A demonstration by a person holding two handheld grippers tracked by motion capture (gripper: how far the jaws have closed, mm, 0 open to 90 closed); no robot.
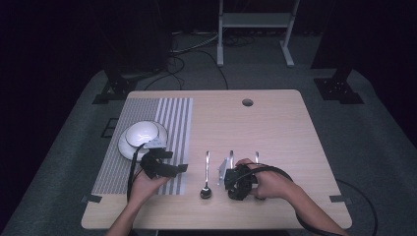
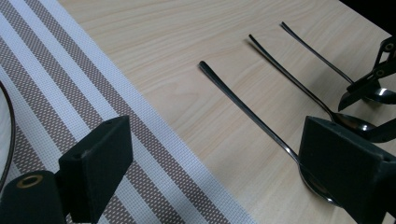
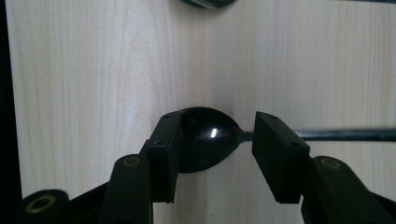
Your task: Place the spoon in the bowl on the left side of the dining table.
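While the left hand-held gripper [image 1: 181, 168] hovers wide open over the mat [image 1: 147, 110], the right hand-held gripper [image 3: 212, 140] grips a spoon's [image 3: 205, 135] bowl on the worktop [image 1: 275, 123] beside it.

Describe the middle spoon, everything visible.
The middle spoon looks like dark, glossy metal, with an oval bowl that catches a highlight and a thin, straight handle. It lies flat on the pale wooden table, parallel to a spoon on each side. Its bowl sits between the jaws of the right gripper: one jaw overlaps the bowl's tip and the other stands over the neck. Whether they press on it cannot be told.
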